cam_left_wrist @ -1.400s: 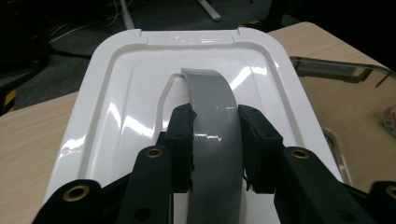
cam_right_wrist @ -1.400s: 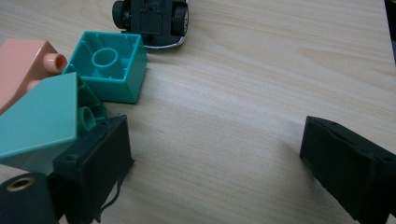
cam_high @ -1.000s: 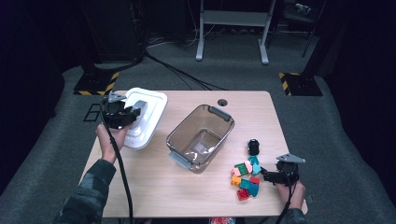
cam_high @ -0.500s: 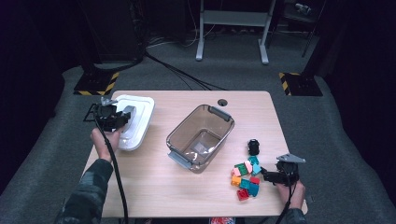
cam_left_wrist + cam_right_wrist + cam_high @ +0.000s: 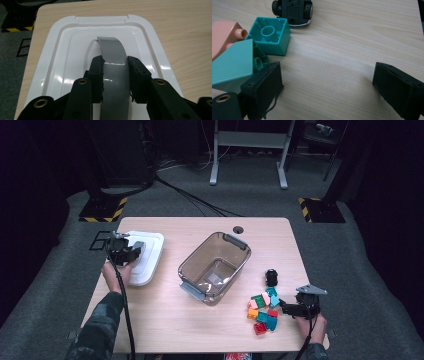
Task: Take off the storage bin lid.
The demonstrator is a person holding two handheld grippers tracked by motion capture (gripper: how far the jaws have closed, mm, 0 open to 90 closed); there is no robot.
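Since the earlier frames, the white lid (image 5: 146,257) and the left hand-held gripper (image 5: 131,251) have shifted toward the worktop's left edge; the lid sat nearer the container a second ago and now overhangs that edge slightly. The right hand-held gripper (image 5: 286,307) has stayed in place beside the bricks.

Left side: in the left gripper view, the left hand-held gripper (image 5: 115,75) is clenched on the lid's grey handle (image 5: 113,65), one jaw on each flank of the curved strap. The lid (image 5: 62,70) lies flat on the wooden worktop (image 5: 185,32), near its far-left corner.

Centre: a clear, smoke-tinted container (image 5: 215,267) with grey latches stands open on the worktop (image 5: 165,320), set diagonally, well apart from the lid.

Right side: a cluster of toy bricks (image 5: 264,309) in teal, green, pink, orange and red lies near the worktop's near-right corner, with a small black toy car (image 5: 271,277) just beyond it. The right hand-held gripper rests low on the worktop, its jaws pointing toward the cluster. In the right gripper view its jaws stand wide apart and released over bare wood (image 5: 337,65); one jaw touches a teal brick (image 5: 233,66), with a second, upturned teal brick (image 5: 270,36), a pink brick (image 5: 224,35) and the toy car (image 5: 293,11) farther along.
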